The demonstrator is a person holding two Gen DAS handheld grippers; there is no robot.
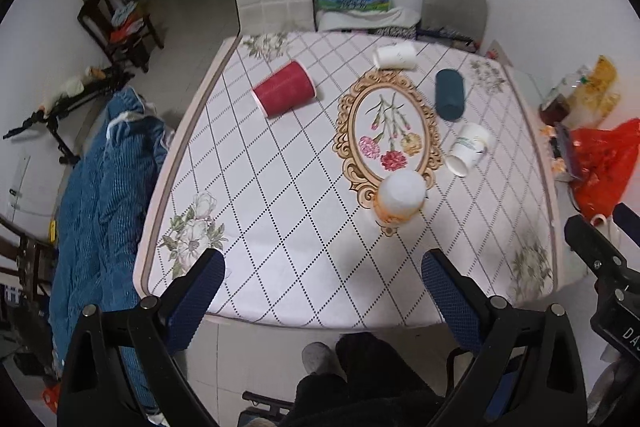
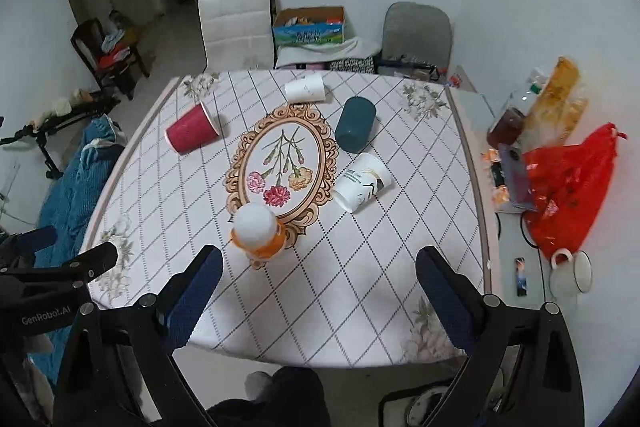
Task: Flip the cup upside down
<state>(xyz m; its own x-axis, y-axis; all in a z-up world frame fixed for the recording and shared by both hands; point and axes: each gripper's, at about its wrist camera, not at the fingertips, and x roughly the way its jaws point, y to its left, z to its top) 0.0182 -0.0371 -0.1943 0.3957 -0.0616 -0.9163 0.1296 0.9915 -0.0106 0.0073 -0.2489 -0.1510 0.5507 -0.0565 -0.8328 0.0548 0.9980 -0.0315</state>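
Left wrist view
- Left claw: released, its two blue-padded fingers spread wide, hanging over the near edge of the bench with nothing between them.
- Bench: covered by a white cloth with a dotted diamond grid, flower prints at the corners and an oval gold-framed flower picture near the middle.
- Orange-rimmed cup: stands upside down, white base up, on the near end of the gold frame.
- Printed white cup: lies on its side just right of the frame, mouth toward the near edge.
- Teal cup: lies on its side beyond the printed one.
- Plain white cup: on its side near the far edge.
- Red cup: on its side at far left, well apart from the others.
- Red plastic bag: off the bench at right.
- Blue blanket: heaped on the left.

Right wrist view
- Right claw: released, fingers wide apart over the near edge, holding nothing.
- Left claw: its black body shows at the left edge; jaws not visible here.
- Orange-rimmed cup: inverted, just beyond the left finger.
- Printed white cup: on its side, right of the frame.
- Teal cup, plain white cup, red cup: all on their sides.
- White mug: on the grey surface right of the bench, near the red plastic bag.
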